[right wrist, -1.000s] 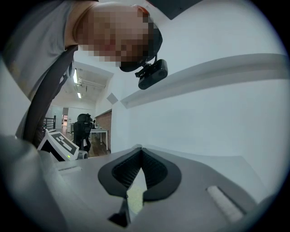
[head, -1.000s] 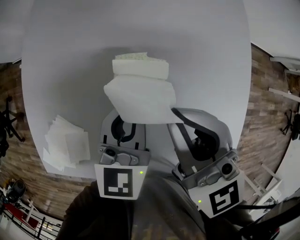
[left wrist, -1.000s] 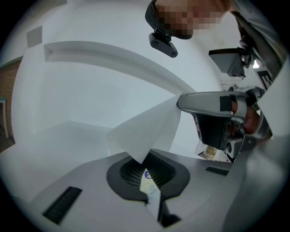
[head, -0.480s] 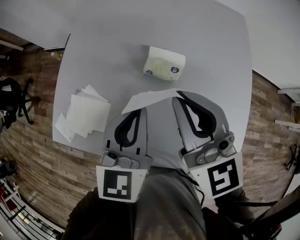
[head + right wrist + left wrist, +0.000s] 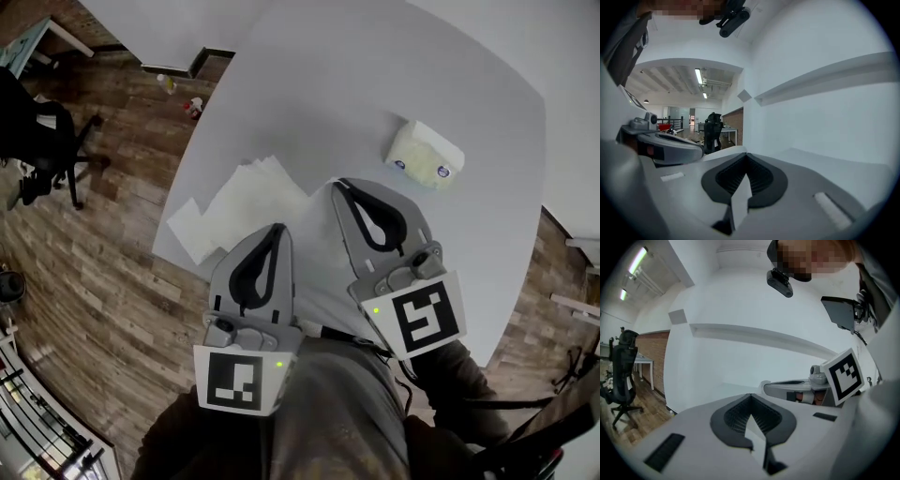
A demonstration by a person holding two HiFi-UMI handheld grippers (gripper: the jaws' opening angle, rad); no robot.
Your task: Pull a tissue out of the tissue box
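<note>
White surface (image 5: 394,84), rounded outline, standing on a wood-plank floor (image 5: 103,272). Holdings as follows.

Tissue box (image 5: 424,157): soft pack lying flat toward the far right of the surface, well apart from both claws, with nothing touching it. Whether a fresh sheet pokes from its opening cannot be told.

Tissue (image 5: 739,201): one thin white sheet, clear of the box, pinched in two places. In the head view it blends with the pile behind it, so its outline cannot be traced.

Left claw (image 5: 278,227): jaws together on the sheet, with a white sliver showing between the pads.

Right claw (image 5: 338,185): likewise clamped on the sheet, near the left claw.

Pile of loose tissues (image 5: 246,192): by the left edge of the surface, just ahead of the left claw.

Black office chair (image 5: 42,127): on the floor, far left.

Status, judged: pull complete, and the sheet is ready for laying down.

Hazards:
- Claws drifting apart would tear so thin a sheet.
- Opening one claw first would leave it dangling.
- A release too near the edge could send it to the floor.
</note>
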